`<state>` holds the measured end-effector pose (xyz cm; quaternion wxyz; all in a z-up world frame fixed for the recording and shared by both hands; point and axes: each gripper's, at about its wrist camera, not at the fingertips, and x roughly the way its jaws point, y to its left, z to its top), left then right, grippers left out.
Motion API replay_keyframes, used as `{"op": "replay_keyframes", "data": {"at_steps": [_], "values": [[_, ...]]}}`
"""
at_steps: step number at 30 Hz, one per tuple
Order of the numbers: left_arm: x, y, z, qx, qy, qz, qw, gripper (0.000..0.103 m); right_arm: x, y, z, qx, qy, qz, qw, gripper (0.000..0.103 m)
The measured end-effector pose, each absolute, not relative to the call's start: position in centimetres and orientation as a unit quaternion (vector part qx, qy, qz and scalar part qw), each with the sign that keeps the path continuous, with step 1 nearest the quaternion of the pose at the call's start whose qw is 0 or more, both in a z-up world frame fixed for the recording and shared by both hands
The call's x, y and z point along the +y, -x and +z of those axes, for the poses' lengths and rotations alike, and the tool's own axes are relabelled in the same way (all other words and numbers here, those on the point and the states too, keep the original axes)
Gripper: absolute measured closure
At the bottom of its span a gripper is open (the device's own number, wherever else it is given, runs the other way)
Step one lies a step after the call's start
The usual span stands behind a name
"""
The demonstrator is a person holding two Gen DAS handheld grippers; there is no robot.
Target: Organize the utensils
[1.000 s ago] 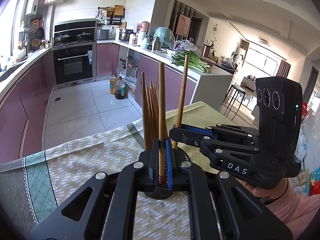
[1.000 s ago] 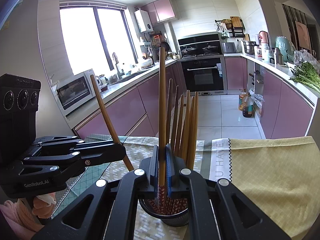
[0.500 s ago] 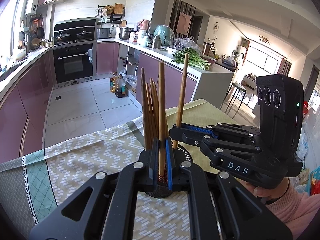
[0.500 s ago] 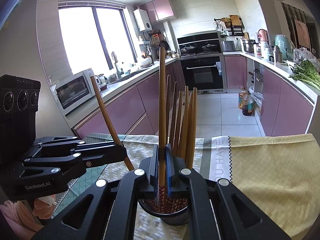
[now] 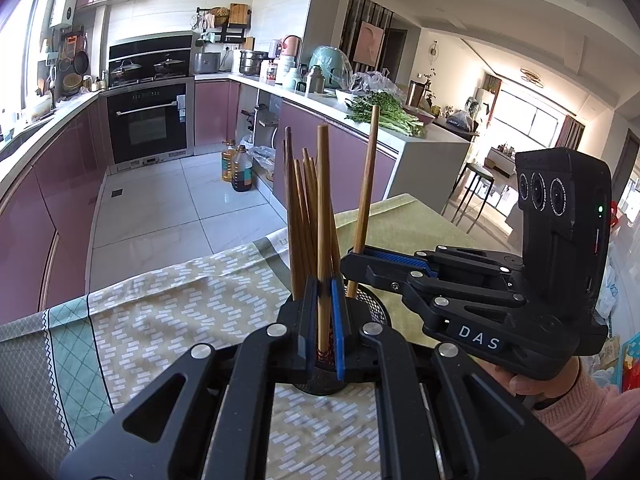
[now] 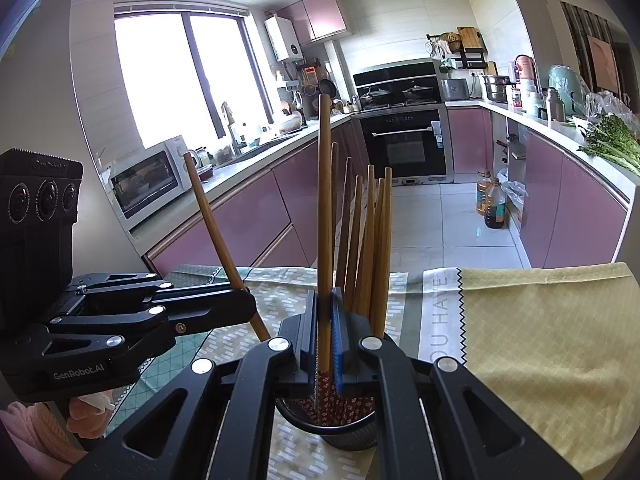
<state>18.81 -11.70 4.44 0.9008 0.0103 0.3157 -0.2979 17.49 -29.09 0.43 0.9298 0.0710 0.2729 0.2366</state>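
A black mesh holder [image 6: 347, 432] stands on the patterned tablecloth [image 5: 168, 312] with several wooden chopsticks [image 6: 374, 240] upright in it. My left gripper [image 5: 325, 328] is shut on one chopstick [image 5: 323, 208], held upright over the holder [image 5: 372, 308]. My right gripper [image 6: 326, 340] is shut on another chopstick [image 6: 325, 200], its patterned tip inside the holder. Each gripper shows in the other's view: the right one [image 5: 360, 266] with its chopstick [image 5: 366, 176], and the left one [image 6: 240, 308] with its tilted chopstick [image 6: 218, 232].
The table carries a yellow cloth [image 6: 540, 340] on the right side. Beyond the table edge lie a tiled floor [image 5: 168, 208], purple cabinets, an oven [image 6: 406, 144] and oil bottles [image 6: 494, 204]. Greens [image 5: 384, 112] lie on the counter.
Both grippers have sunk slightly, so the held chopsticks sit a little lower over the holder. Both grips are unchanged.
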Motion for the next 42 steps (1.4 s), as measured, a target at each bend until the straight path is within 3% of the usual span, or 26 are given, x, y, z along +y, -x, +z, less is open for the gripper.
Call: {"op": "replay_keyframes", "data": {"at_steps": [42], "values": [[-12.8,-21.7,3.1,0.338,-0.012,-0.288,0.896,0.095,-28.8,-19.4,0.0,0.296,-0.071,0.233,0.924,0.097]]}}
